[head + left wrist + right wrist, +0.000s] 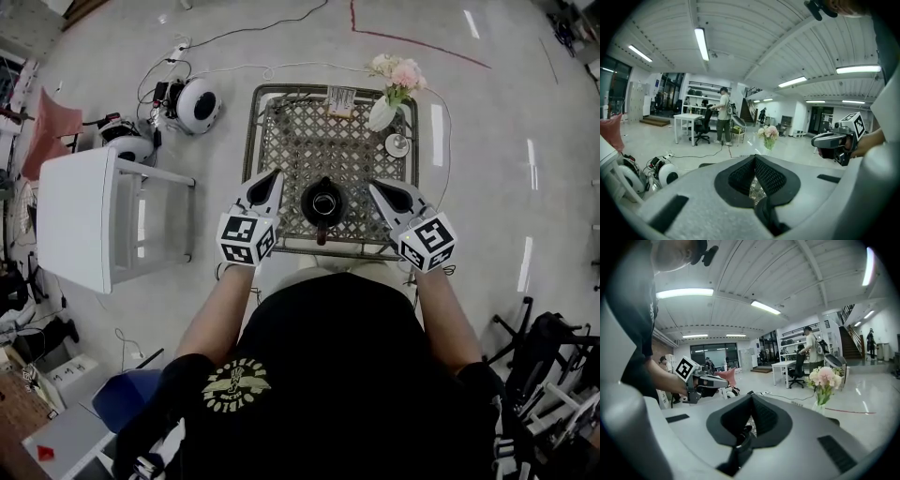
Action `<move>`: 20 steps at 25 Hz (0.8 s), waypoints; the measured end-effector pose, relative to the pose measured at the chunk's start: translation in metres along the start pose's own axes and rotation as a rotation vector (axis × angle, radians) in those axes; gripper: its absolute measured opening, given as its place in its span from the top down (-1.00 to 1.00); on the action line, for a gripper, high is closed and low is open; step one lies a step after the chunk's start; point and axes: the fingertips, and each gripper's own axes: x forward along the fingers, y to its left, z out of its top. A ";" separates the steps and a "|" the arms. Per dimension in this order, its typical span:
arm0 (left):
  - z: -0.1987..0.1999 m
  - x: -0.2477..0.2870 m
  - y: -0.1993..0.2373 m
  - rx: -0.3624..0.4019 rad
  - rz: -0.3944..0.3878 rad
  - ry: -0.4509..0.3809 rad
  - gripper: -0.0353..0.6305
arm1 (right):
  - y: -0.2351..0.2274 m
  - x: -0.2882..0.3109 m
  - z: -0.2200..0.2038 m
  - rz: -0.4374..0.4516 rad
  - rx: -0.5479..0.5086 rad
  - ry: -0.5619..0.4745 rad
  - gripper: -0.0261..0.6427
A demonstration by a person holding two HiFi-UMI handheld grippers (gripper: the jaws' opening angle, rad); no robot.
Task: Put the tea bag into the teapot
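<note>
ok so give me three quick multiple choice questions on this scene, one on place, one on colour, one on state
1. Where is the teapot? A on the floor; B on the lattice table, between the left tool and right tool; C on a shelf.
2. What colour are the flowers in the vase? A blue; B yellow; C pink.
3. How are the right tool's jaws? A together; B wide apart; C clamped on the vase.
Answers: 1 B, head view shows it there; 2 C, pink blooms in every view; 3 A, its own view shows the tips meeting.
</note>
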 end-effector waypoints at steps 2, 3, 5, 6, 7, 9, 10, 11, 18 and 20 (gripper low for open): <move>0.007 0.008 -0.007 0.006 -0.001 -0.017 0.90 | -0.011 -0.010 0.000 -0.011 -0.003 0.000 0.89; 0.011 0.011 -0.010 0.009 -0.001 -0.024 0.90 | -0.017 -0.016 0.001 -0.021 -0.006 0.000 0.89; 0.018 0.018 -0.016 0.015 -0.002 -0.033 0.90 | -0.031 -0.028 0.001 -0.047 -0.011 0.002 0.89; 0.021 0.021 -0.017 0.016 0.000 -0.037 0.90 | -0.038 -0.034 0.002 -0.060 -0.011 0.001 0.89; 0.024 0.023 -0.019 0.017 0.003 -0.040 0.90 | -0.044 -0.041 0.002 -0.072 -0.010 -0.001 0.89; 0.029 0.025 -0.022 0.018 0.008 -0.047 0.90 | -0.053 -0.054 0.004 -0.088 -0.012 -0.010 0.89; 0.031 0.025 -0.025 0.020 0.008 -0.049 0.90 | -0.057 -0.061 0.006 -0.093 -0.015 -0.016 0.89; 0.034 0.027 -0.028 0.024 0.005 -0.052 0.90 | -0.060 -0.066 0.007 -0.098 -0.018 -0.022 0.89; 0.044 0.035 -0.045 0.026 -0.009 -0.063 0.90 | -0.072 -0.083 0.012 -0.124 -0.017 -0.050 0.89; 0.046 0.035 -0.049 0.034 -0.007 -0.060 0.90 | -0.073 -0.086 0.013 -0.129 -0.019 -0.047 0.89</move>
